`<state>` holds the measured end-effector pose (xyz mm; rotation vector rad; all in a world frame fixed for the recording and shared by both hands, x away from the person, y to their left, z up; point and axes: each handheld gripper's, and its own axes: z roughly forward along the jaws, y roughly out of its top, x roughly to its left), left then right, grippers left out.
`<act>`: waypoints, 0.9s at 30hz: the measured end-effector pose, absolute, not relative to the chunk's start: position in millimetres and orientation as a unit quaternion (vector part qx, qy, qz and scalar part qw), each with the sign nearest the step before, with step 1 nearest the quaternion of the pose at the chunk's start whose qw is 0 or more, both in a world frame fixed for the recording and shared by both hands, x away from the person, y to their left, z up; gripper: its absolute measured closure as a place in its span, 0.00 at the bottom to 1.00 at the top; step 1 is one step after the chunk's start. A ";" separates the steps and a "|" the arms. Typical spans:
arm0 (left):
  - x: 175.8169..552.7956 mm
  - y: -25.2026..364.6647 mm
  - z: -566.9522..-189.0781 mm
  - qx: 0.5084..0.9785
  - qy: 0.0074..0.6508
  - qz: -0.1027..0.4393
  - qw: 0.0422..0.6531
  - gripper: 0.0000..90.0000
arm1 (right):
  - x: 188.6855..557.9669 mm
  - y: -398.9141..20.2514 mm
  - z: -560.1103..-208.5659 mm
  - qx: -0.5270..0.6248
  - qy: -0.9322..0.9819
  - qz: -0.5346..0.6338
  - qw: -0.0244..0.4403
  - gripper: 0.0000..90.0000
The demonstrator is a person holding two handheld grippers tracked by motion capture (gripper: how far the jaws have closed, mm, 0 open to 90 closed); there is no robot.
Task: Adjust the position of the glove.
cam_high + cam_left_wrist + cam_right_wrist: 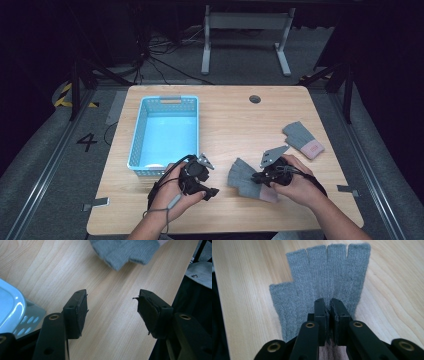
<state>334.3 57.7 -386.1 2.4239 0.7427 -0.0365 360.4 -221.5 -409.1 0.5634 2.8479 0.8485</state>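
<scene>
A grey fingerless glove [243,177] lies flat on the wooden table [230,120], its finger stubs pointing left toward my left gripper. My right gripper [258,178] is shut on the grey glove [324,272], pinching a fold of knit near the palm between the nearly touching pads. In the right gripper view the finger stubs fan away from the right gripper [329,303]. My left gripper [210,192] hovers open just left of the glove, with only bare wood between the pads of the left gripper [111,307]. The edge of the glove [125,251] lies ahead of it.
A light blue plastic basket [136,145] stands at the left of the table, its corner [10,305] close beside my left gripper. A second grey glove [301,138] with a pink label lies at the right. The table's front edge is near both hands.
</scene>
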 end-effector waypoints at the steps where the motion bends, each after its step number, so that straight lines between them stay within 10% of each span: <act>1: 334.4 57.6 -386.3 0.913 0.279 -0.014 0.298 0.46 | 360.9 -219.5 -413.6 0.185 0.941 0.277 0.057 0.93; 13: 336.0 54.0 -385.2 0.915 0.273 -0.017 0.298 0.46 | 359.8 -220.4 -419.8 0.173 0.933 0.304 0.081 0.73; 27: 342.4 42.0 -382.7 0.919 0.258 -0.018 0.296 0.56 | 344.3 -239.3 -409.3 0.212 0.929 0.300 0.045 0.89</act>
